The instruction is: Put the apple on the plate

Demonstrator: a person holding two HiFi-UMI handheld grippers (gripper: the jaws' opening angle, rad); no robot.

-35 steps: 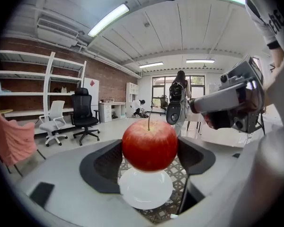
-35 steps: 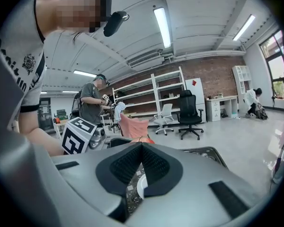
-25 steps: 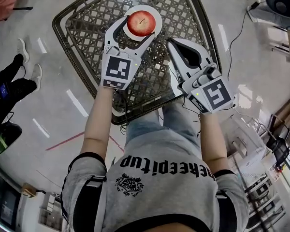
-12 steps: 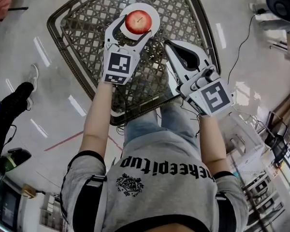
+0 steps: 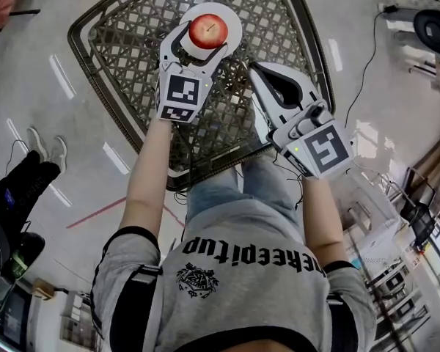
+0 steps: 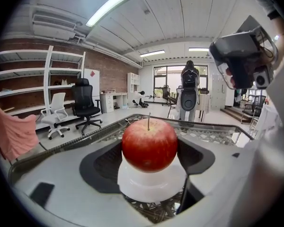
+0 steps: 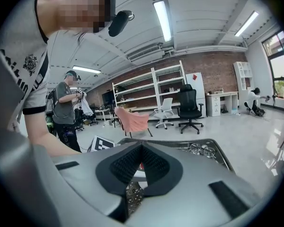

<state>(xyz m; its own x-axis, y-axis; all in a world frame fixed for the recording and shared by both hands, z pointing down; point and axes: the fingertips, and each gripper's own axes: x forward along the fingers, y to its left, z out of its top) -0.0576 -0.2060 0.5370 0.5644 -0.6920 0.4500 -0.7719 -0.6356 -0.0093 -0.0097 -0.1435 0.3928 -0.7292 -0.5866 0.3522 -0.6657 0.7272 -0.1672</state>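
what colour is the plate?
The plate is plain white; it shows best in the left gripper view.

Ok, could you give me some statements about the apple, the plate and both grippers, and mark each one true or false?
1. The apple sits on the white plate. True.
2. The left gripper is clamped tightly on the apple. False: its jaws stand apart, one on each side.
3. The right gripper carries the plate. False: its jaws are together and hold nothing.
4. The plate rests on the lattice table. True.
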